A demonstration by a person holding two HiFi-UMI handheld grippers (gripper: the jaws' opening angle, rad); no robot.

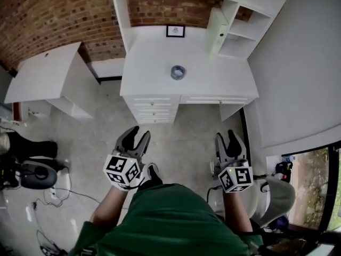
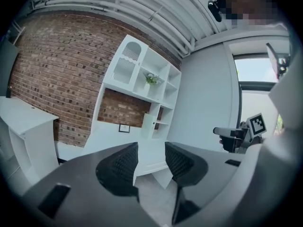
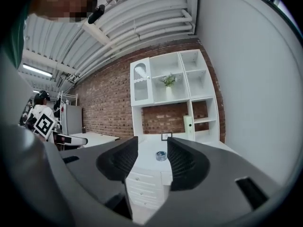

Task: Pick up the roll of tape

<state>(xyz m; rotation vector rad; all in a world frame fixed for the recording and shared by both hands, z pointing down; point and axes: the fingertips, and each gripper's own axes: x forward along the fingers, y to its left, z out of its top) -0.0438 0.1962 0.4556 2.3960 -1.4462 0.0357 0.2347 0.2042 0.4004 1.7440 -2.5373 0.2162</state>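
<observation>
A blue-grey roll of tape [image 1: 178, 72] lies flat in the middle of the white desk [image 1: 224, 79]; the right gripper view shows the tape [image 3: 161, 155] far off, framed between the jaws. Both grippers hang well short of the desk, over the floor. My left gripper [image 1: 133, 137] is open and empty, its jaws [image 2: 151, 162] pointing at the desk's right part. My right gripper [image 1: 227, 138] is open too, with nothing between its fingers [image 3: 152, 157].
The desk has drawers [image 1: 154, 111] in front and a white shelf unit [image 1: 250, 15] behind, with a small framed picture [image 1: 175, 31] and a white binder [image 1: 217, 31]. A second white desk [image 1: 45, 73] stands left. A chair [image 1: 34, 174] and cables lie on the floor at left.
</observation>
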